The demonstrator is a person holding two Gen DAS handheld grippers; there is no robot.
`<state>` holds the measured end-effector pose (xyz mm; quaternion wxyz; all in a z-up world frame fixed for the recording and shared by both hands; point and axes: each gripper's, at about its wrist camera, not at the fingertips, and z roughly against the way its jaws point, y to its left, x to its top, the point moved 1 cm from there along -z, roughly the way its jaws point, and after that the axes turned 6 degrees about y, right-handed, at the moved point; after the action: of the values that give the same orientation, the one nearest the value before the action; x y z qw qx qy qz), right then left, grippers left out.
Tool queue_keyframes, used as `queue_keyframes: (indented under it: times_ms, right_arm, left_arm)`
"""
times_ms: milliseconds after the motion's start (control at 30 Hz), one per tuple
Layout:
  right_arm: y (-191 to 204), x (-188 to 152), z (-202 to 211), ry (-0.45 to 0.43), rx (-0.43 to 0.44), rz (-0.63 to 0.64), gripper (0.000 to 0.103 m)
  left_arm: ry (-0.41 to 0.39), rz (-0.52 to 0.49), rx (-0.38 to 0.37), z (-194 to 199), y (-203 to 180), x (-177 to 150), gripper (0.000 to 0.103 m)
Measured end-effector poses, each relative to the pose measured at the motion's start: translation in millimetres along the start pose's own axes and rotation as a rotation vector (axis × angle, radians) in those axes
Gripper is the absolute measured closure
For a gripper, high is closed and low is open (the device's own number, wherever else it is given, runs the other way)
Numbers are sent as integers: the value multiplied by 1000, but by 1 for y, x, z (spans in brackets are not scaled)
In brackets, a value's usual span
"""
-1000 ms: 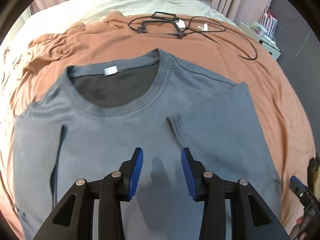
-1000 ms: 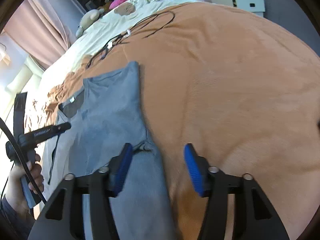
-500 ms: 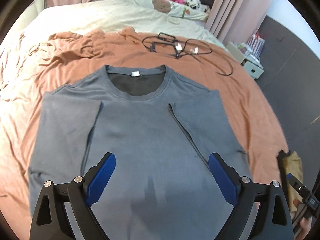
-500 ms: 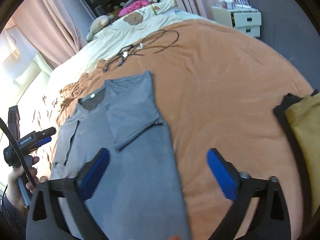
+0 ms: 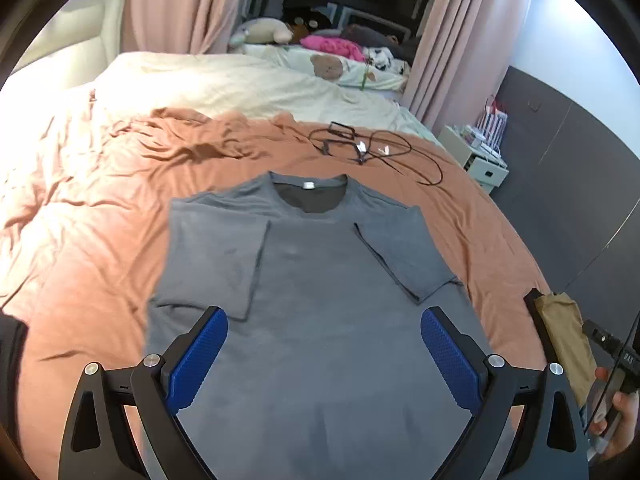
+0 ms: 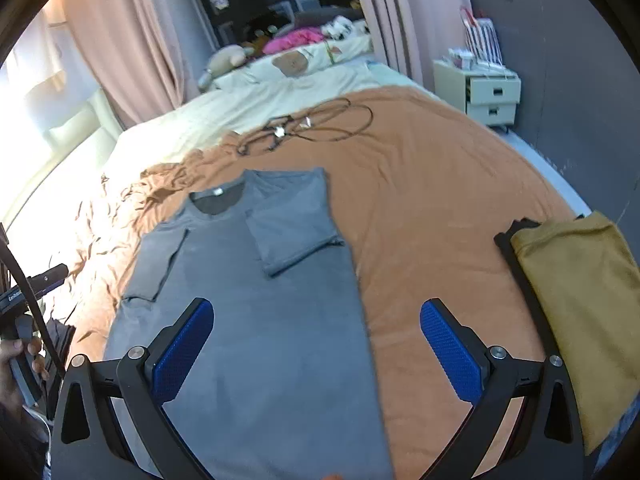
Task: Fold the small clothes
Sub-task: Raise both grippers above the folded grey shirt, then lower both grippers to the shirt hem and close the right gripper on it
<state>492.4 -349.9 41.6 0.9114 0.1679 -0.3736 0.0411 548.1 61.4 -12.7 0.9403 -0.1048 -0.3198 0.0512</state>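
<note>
A grey-blue T-shirt (image 5: pixel 320 300) lies flat on the orange bedspread (image 5: pixel 100 248), collar away from me, both sleeves folded inward onto the chest. It also shows in the right wrist view (image 6: pixel 256 304). My left gripper (image 5: pixel 324 354) is open wide and empty, held above the shirt's lower middle. My right gripper (image 6: pixel 316 346) is open wide and empty, held above the shirt's right edge.
A folded mustard garment (image 6: pixel 580 300) on a dark one lies at the bed's right edge. Black cables (image 5: pixel 368 148) lie beyond the collar. A cream duvet (image 5: pixel 220 84), plush toys, curtains and a white nightstand (image 6: pixel 488 92) stand further back.
Both grippers opened from narrow to wide and pulled back and up from the shirt. The shirt lies as it did, with the sleeves folded in.
</note>
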Motion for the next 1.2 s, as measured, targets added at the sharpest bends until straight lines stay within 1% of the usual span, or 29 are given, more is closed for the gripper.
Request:
queue_keyframes:
  times_ms: [100, 233, 300, 467, 600, 700, 800, 900, 1000, 1100, 1200]
  right_arm:
    - [3, -15, 13, -8, 0, 34, 0]
    - [4, -36, 30, -11, 16, 46, 0]
    - [3, -47, 42, -28, -5, 53, 0]
    - [0, -69, 62, -55, 4, 50, 0]
    - [-5, -85, 76, -69, -4, 64, 2]
    - [-7, -96, 83, -73, -17, 78, 2]
    - [-12, -108, 88, -70, -7, 74, 2]
    - [-16, -117, 91, -59, -14, 73, 2]
    - [-22, -125, 90, -46, -30, 69, 2]
    - [-31, -134, 89, -32, -5, 47, 2]
    - [-40, -140, 83, -10, -3, 34, 2]
  left_arm:
    - [-32, 0, 28, 29, 13, -16, 5]
    - [-72, 35, 26, 64, 30, -38, 5]
    - [-91, 44, 34, 81, 38, -51, 5]
    - [-86, 40, 16, 106, 50, -82, 5]
    - [-78, 70, -15, 123, 65, -110, 5]
    - [-72, 72, -15, 130, 72, -127, 5]
    - [-73, 59, -4, 136, 76, -145, 5]
    - [-71, 65, -27, 139, 81, -163, 5]
    - [-62, 63, -32, 138, 85, -182, 5]
    - [-54, 55, -24, 135, 90, -199, 5]
    - [-43, 77, -28, 128, 100, -219, 5]
